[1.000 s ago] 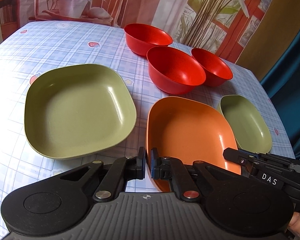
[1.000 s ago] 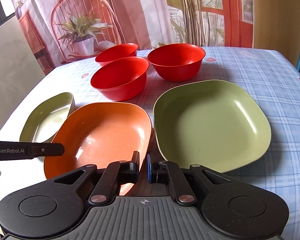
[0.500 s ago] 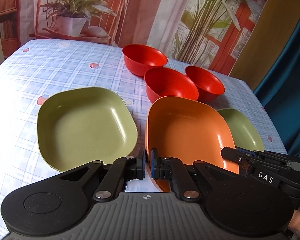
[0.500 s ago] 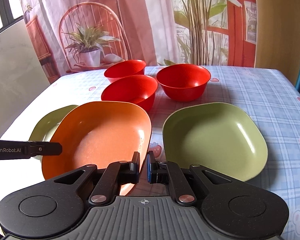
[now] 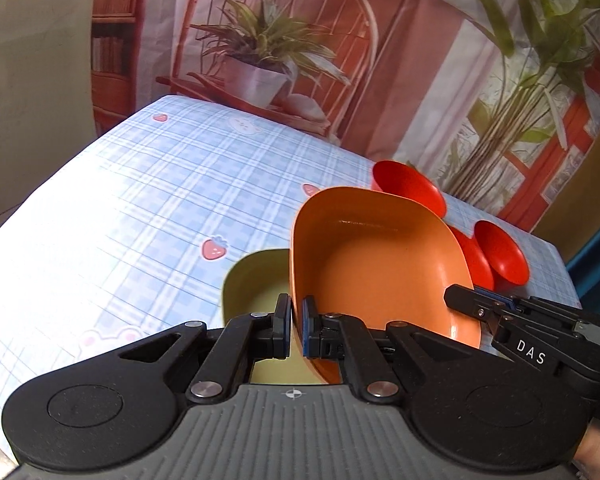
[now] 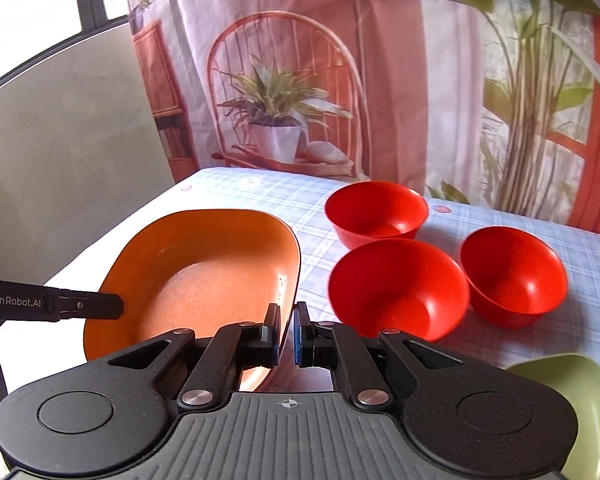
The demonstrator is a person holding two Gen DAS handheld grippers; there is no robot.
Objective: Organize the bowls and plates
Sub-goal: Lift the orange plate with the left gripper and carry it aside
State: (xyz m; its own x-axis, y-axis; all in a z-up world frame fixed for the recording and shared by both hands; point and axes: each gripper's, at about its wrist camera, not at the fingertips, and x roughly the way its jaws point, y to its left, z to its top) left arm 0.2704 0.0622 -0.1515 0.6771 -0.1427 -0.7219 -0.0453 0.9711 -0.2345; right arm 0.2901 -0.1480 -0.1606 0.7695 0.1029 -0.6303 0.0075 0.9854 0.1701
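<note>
Both grippers hold an orange plate (image 5: 380, 264) in the air by opposite rims. My left gripper (image 5: 296, 308) is shut on its near-left rim. My right gripper (image 6: 286, 316) is shut on the rim of the same orange plate (image 6: 204, 276). A large green plate (image 5: 252, 292) lies on the table, partly hidden under the orange one; it shows as a green plate (image 6: 572, 400) at the bottom right in the right wrist view. Three red bowls (image 6: 376, 212) (image 6: 396, 284) (image 6: 512, 272) stand together behind.
A table (image 5: 140, 208) with a blue checked cloth and strawberry prints stretches away to the left. A printed curtain backdrop (image 6: 340, 60) hangs behind it. Two of the red bowls (image 5: 408, 188) (image 5: 500, 252) peek out past the orange plate.
The orange plate has risen off the table and moved over the large green plate, carried by both shut grippers. The small green plate has dropped out of view.
</note>
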